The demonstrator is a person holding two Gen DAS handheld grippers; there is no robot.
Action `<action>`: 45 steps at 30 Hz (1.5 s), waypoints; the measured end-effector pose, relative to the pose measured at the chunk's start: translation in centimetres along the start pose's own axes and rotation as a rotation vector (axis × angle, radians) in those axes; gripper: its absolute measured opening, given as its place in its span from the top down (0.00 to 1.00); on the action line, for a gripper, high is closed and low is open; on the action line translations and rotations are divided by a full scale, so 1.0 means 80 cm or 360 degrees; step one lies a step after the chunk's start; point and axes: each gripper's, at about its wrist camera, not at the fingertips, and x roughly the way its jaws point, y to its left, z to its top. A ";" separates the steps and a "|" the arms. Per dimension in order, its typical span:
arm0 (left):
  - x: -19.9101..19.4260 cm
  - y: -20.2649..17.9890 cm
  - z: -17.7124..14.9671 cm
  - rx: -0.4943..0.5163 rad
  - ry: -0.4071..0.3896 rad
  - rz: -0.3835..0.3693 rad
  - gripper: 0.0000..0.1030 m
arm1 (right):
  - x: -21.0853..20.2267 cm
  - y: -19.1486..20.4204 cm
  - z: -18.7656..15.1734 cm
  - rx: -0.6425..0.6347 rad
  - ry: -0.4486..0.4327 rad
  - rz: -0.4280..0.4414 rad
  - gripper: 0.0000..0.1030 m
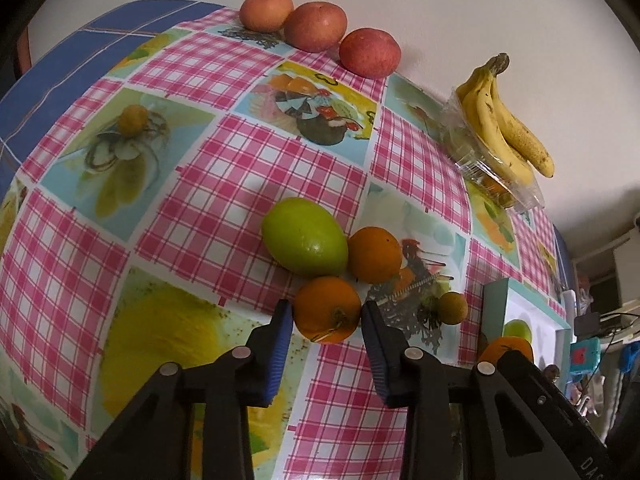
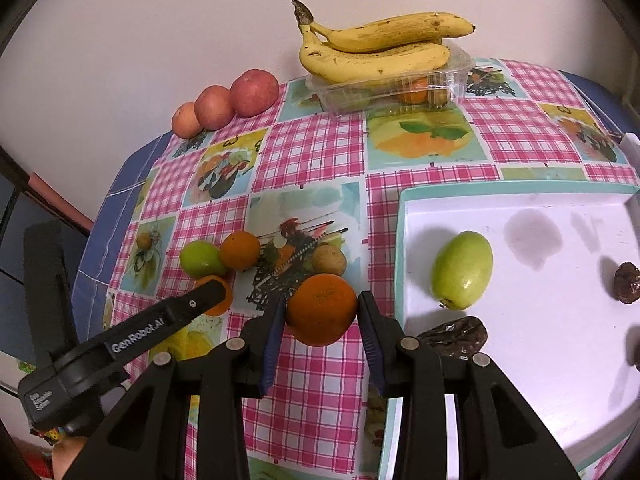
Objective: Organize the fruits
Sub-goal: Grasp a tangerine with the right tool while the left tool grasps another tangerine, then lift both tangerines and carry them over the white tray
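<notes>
My left gripper is shut on an orange that rests on the checked tablecloth. Just beyond it lie a green fruit, a second orange and a small brownish fruit. My right gripper is shut on another orange, held close to the left rim of the white tray. In the tray lie a green fruit and dark wrinkled dried fruits. The left gripper's arm shows at the left of the right wrist view.
Three apples stand in a row against the wall at the back. Bananas lie on a clear plastic box holding small fruits. The blue table edge curves round on the left.
</notes>
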 end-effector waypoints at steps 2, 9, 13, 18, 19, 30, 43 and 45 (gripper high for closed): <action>-0.004 0.002 0.000 -0.0023 -0.0004 -0.0006 0.64 | -0.001 -0.001 0.000 0.0004 -0.0002 0.0011 0.63; -0.035 0.000 0.004 -0.0032 -0.0085 -0.0015 0.64 | -0.017 -0.007 0.003 0.0043 -0.0039 0.0037 0.63; -0.054 -0.008 0.004 -0.0010 -0.0141 -0.0022 0.64 | -0.032 -0.013 0.005 0.0068 -0.0072 0.0027 0.63; -0.073 -0.023 0.000 0.0022 -0.0204 -0.0037 0.64 | -0.054 -0.027 0.007 0.0105 -0.0112 -0.0020 0.63; -0.077 -0.027 -0.001 0.0029 -0.0212 -0.0041 0.64 | -0.058 -0.032 0.007 0.0116 -0.0119 -0.0043 0.63; -0.080 -0.084 -0.030 0.0170 -0.0154 -0.0110 0.64 | -0.096 -0.129 0.006 0.0338 -0.0154 -0.0322 0.63; -0.059 -0.190 -0.095 0.0497 0.0036 -0.0198 0.64 | -0.135 -0.208 -0.009 0.0504 -0.0203 -0.0464 0.63; -0.055 -0.200 -0.102 0.0536 0.0061 -0.0196 0.64 | -0.137 -0.209 -0.011 0.0503 -0.0202 -0.0464 0.63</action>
